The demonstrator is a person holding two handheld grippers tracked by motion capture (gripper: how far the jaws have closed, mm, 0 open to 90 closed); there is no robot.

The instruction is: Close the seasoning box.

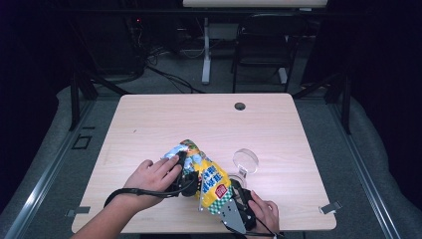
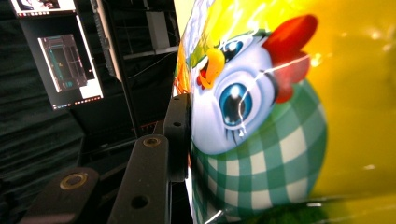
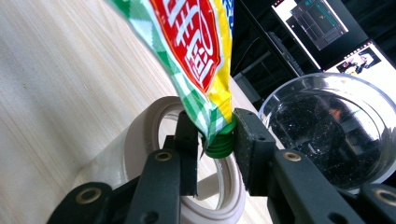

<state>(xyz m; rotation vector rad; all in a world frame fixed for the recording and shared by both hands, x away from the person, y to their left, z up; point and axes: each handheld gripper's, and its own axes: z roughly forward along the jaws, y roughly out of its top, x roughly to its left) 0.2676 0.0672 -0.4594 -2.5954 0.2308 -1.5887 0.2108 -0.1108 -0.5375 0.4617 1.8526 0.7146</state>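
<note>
while both grippers apparently clamp it, the pouch [image 1: 211, 179] hangs between them

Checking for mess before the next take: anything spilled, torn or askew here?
Nothing spilled or torn. The snack pouch hangs tilted off the table between both grippers, the right gripper clamped on its green cap. The clear bowl looks empty.

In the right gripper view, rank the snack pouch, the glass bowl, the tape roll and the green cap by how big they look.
Largest to smallest as they look:
1. Tape roll and glass bowl: about alike, and the claw hides part of each, so no ranking.
2. Snack pouch, cut off by the frame's top.
3. Green cap, clearly smallest.
</note>
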